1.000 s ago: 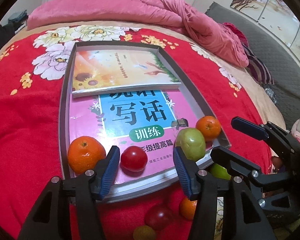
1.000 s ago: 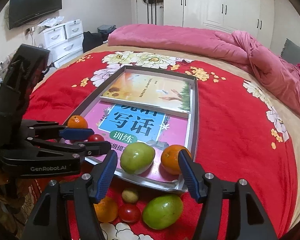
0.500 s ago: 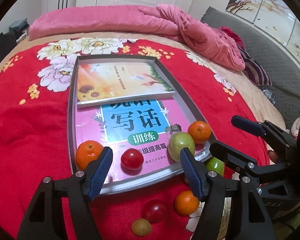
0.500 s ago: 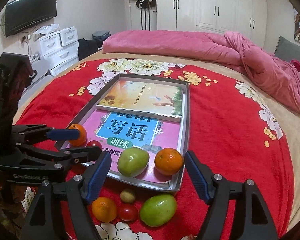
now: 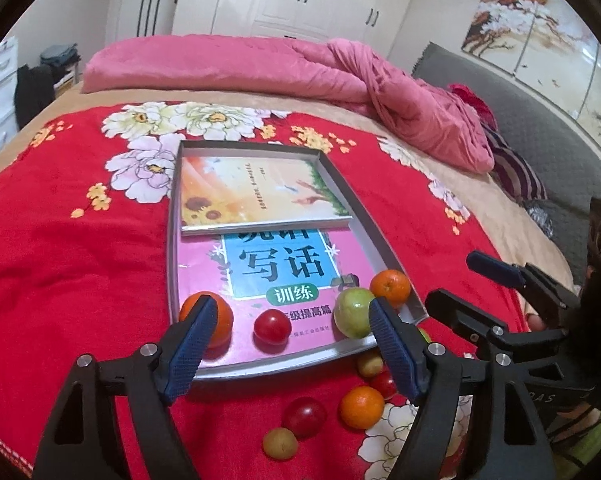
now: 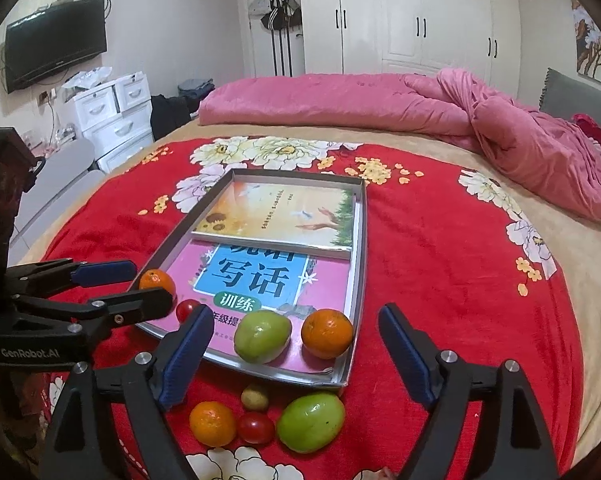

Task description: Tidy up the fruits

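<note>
A grey tray (image 5: 173, 252) on the red bedspread holds two books. Along its near edge lie an orange (image 5: 220, 322), a red tomato (image 5: 272, 326), a green fruit (image 5: 352, 312) and another orange (image 5: 390, 288). My left gripper (image 5: 292, 308) hovers above the tomato with its jaws opening and touches nothing. My right gripper (image 6: 296, 312) hangs above the green fruit (image 6: 262, 336) and orange (image 6: 326, 334), its jaws opening too, with nothing gripped. In front of the tray lie an orange (image 6: 212, 424), a tomato (image 6: 255, 428), a green fruit (image 6: 310, 422) and a small yellowish fruit (image 6: 254, 398).
A sunflower-cover book (image 5: 256, 192) lies on a pink book (image 5: 280, 264) in the tray. A rumpled pink quilt (image 5: 400, 112) covers the far side of the bed. White drawers (image 6: 116, 116) and a wall television (image 6: 54, 44) stand to the left, wardrobes behind.
Both grippers have opened wider and drawn back and up from the tray. The tomato and the green fruit stay where they were in the tray.
</note>
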A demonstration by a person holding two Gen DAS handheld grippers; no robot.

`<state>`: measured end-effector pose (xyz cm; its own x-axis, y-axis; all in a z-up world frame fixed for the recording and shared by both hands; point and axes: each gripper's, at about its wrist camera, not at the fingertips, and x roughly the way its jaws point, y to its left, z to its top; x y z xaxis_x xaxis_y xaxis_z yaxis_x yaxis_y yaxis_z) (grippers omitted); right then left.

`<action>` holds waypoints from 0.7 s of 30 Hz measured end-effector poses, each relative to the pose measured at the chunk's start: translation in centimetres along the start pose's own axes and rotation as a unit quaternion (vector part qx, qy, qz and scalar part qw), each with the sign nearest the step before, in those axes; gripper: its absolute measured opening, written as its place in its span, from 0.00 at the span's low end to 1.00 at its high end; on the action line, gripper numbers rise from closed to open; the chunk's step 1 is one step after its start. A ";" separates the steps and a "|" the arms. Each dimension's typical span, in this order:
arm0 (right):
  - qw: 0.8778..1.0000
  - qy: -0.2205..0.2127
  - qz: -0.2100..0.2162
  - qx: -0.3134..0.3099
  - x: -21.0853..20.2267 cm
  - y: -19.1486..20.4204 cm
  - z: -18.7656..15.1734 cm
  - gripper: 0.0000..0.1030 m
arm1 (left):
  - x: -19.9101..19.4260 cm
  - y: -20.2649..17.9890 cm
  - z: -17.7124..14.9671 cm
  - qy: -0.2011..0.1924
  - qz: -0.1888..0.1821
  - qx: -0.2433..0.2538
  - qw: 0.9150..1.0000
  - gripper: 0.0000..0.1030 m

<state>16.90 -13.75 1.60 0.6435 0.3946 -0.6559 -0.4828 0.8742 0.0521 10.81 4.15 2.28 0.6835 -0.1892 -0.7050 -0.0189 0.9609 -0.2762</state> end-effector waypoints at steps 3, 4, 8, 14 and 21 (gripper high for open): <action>1.000 -0.005 0.000 0.001 -0.4 -0.1 0.0 0.83 | -0.6 0.2 0.1 -0.006 0.008 -0.009 1.000 0.77; 1.000 -0.006 0.001 0.000 -0.6 -0.1 0.1 0.84 | -0.8 0.2 0.1 -0.007 0.009 -0.014 1.000 0.77; 1.000 -0.013 0.001 -0.002 -1.3 -0.2 0.1 0.87 | -1.3 0.1 0.1 -0.004 0.011 -0.022 1.000 0.77; 1.000 -0.030 -0.001 -0.003 -2.6 -0.8 0.4 0.88 | -2.0 -0.9 0.0 -0.003 0.020 -0.018 1.000 0.77; 0.999 -0.039 -0.001 -0.018 -3.7 -1.2 0.3 0.90 | -3.0 -2.3 0.1 -0.009 0.025 -0.016 1.000 0.77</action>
<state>15.31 -16.15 4.19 0.6875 0.4156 -0.5955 -0.5023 0.8644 0.0232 8.89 2.55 5.12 0.6937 -0.1375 -0.7070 -0.0766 0.9620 -0.2622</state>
